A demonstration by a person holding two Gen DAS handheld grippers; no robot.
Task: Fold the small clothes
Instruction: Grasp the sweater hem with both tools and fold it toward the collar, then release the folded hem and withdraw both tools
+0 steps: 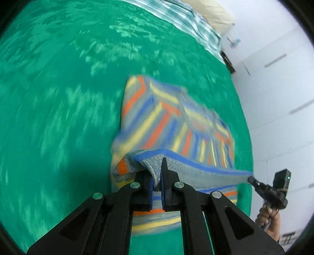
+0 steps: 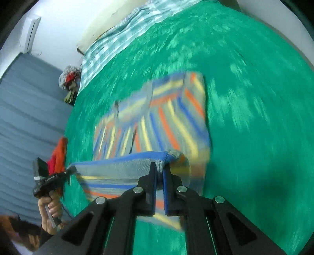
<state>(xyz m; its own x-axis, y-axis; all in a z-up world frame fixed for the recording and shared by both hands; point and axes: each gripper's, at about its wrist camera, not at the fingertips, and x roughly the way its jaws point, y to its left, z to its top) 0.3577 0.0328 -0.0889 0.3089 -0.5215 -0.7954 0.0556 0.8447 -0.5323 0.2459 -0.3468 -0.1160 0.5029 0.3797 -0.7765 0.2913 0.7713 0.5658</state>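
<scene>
A small knitted garment with blue, orange and yellow stripes lies on a green bedspread, blurred by motion. Its blue-trimmed hem is lifted and stretched between the two grippers. My left gripper is shut on the left end of the hem, with grey knit bunched between the fingers. At the far right of the left wrist view, the right gripper pinches the other end. In the right wrist view the right gripper is shut on the garment, and the left gripper holds the hem at the left.
A checked blue-and-white blanket and a pillow lie at the far end of the bed. Red and orange clothes sit at the bed's left edge, with a bundle further back. A white wardrobe stands on the right.
</scene>
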